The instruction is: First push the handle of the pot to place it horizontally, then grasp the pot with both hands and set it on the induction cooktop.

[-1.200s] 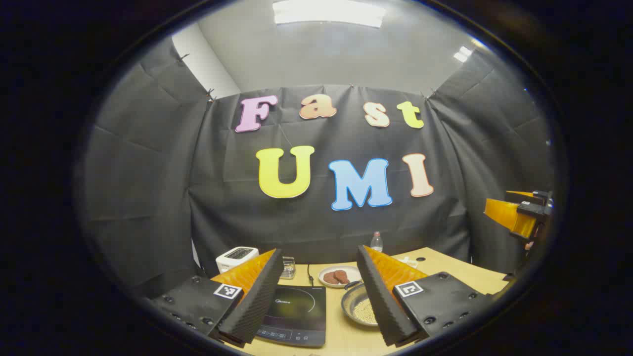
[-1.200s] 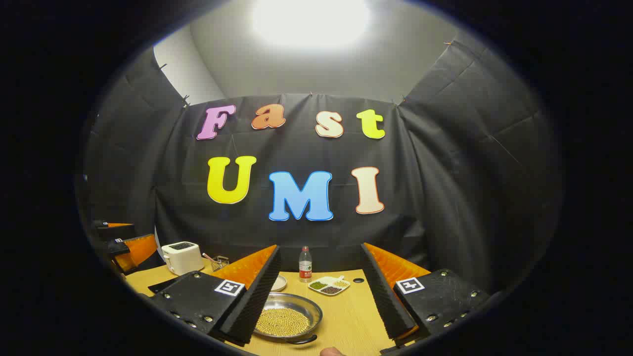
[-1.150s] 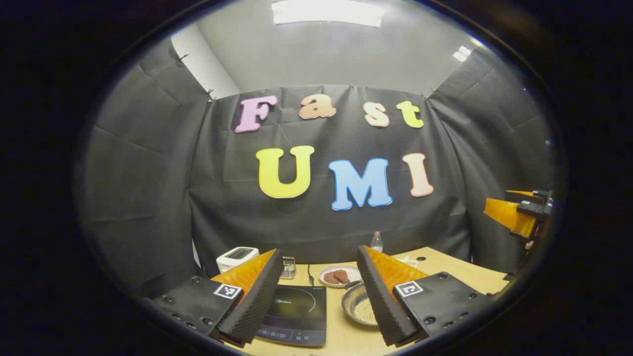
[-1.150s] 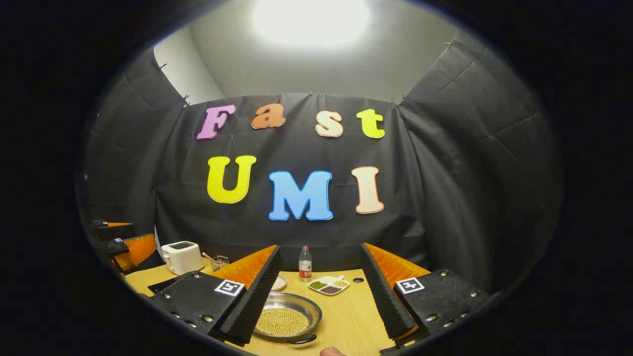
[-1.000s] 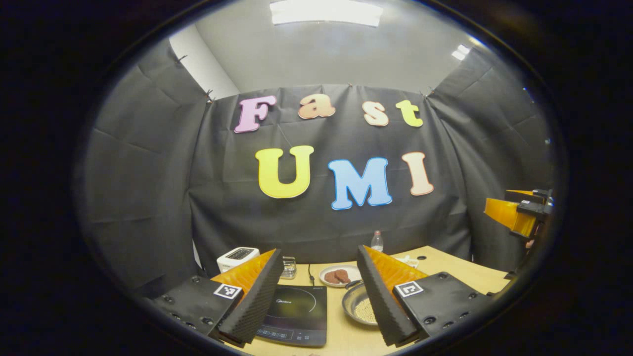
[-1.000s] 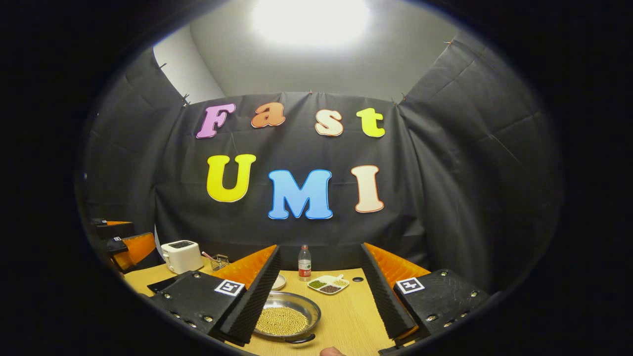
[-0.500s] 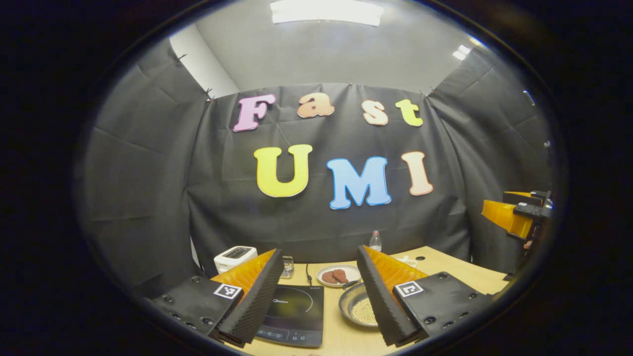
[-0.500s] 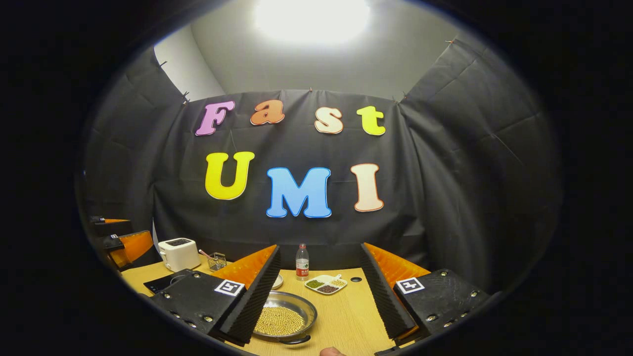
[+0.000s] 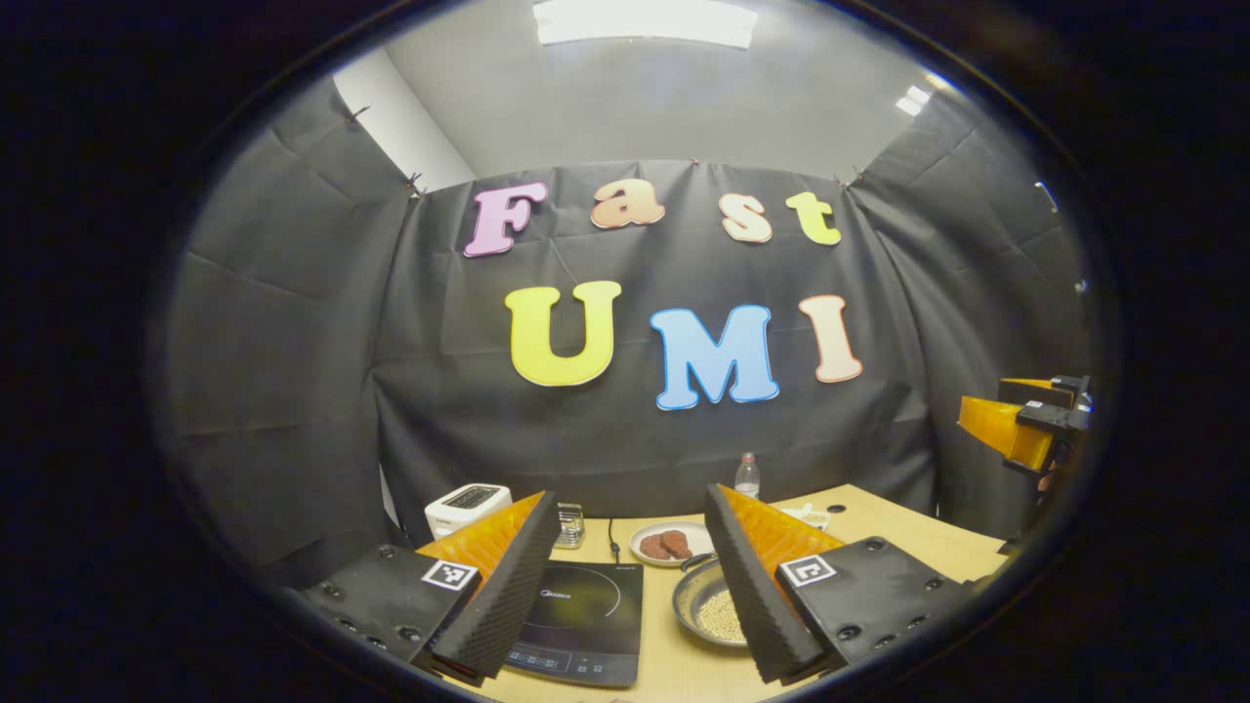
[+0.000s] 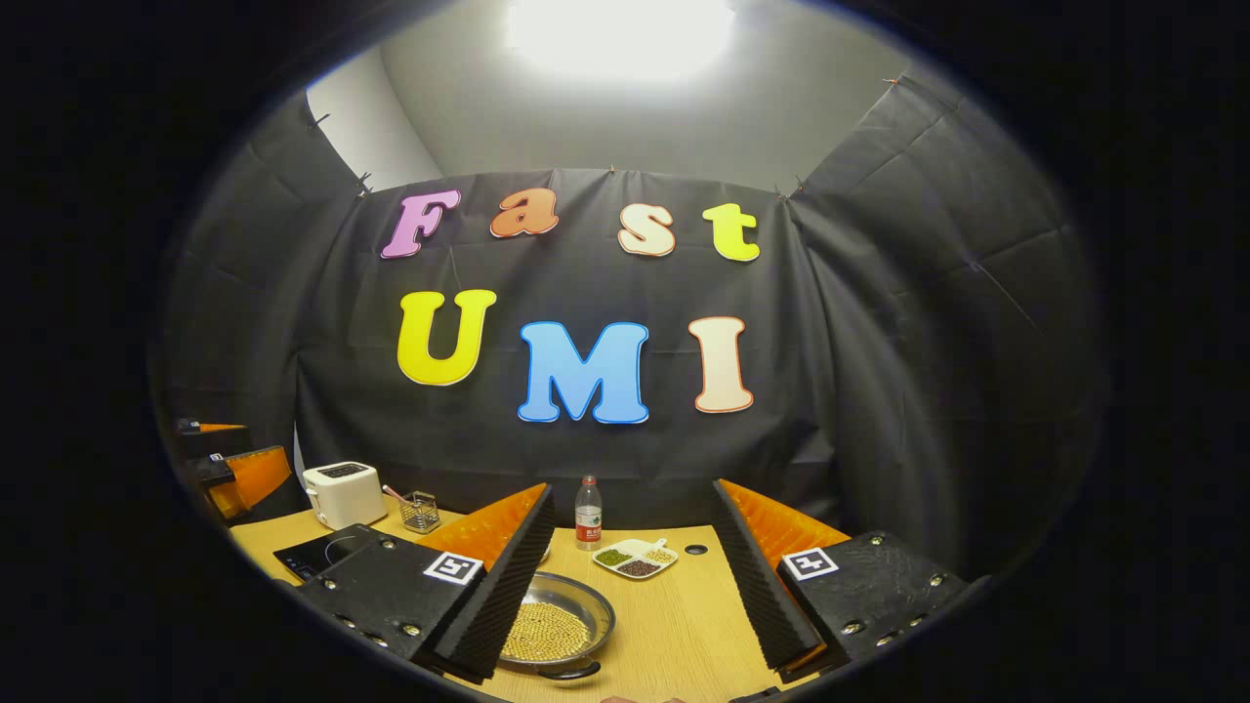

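Observation:
A shallow steel pot filled with yellowish beans sits on the wooden table, with a dark handle on its near side. My right gripper hovers open above and to the right of the pot, holding nothing. The pot lies half behind my left gripper's right finger, a dark handle on its far rim. The black induction cooktop lies left of it. My left gripper is open and holds nothing, above the cooktop and pot.
A white toaster, a wire basket, a water bottle and a divided dish of beans stand along the back. A plate with brown patties sits behind the pot. The cooktop lies at the left.
Both views have drifted slightly; in the right gripper view the table items slid left and up, showing more of the cooktop. Both grippers stayed open. The pot has not moved.

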